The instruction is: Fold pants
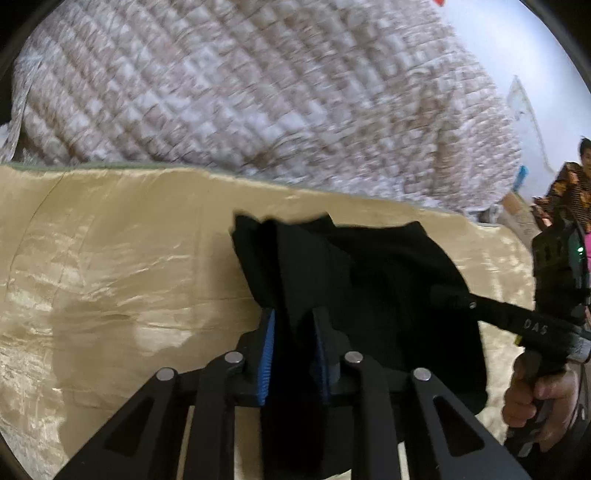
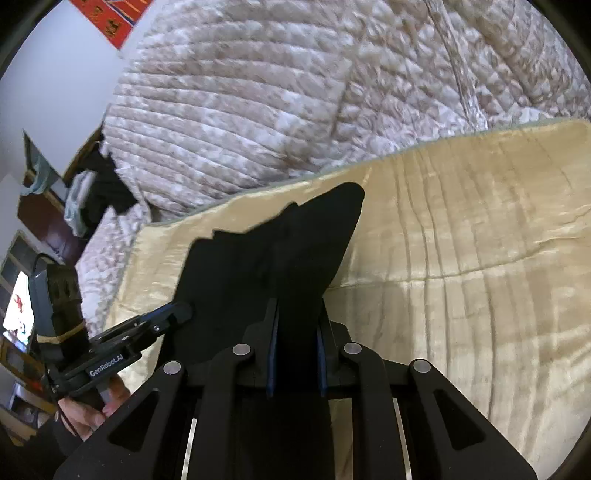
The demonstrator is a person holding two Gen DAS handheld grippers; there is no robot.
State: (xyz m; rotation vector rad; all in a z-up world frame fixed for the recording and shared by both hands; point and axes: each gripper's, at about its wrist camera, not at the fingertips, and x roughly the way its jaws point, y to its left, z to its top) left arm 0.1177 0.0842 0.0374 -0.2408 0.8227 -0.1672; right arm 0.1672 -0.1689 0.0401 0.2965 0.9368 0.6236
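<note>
2 grippers, L (image 1: 293, 325) & R (image 2: 295, 321), clamp 1 black pants (image 1: 369, 266).

- A bed takes up most of both views, spread with a shiny cream-gold blanket (image 2: 461, 240) that is creased and catches the light.
- Behind it lies a bulky quilted comforter (image 1: 258, 92) in a white and pale brown pattern.
- The wall (image 2: 62, 74) is plain and pale, with a red hanging (image 2: 110, 18) at its top edge.
- At the left of the right wrist view stands dark wooden furniture (image 2: 48, 218) with clothes draped over it.
- A lit screen (image 2: 16, 314) glows below it.
- A person in a patterned top (image 1: 572, 192) sits at the far right of the left wrist view.
</note>
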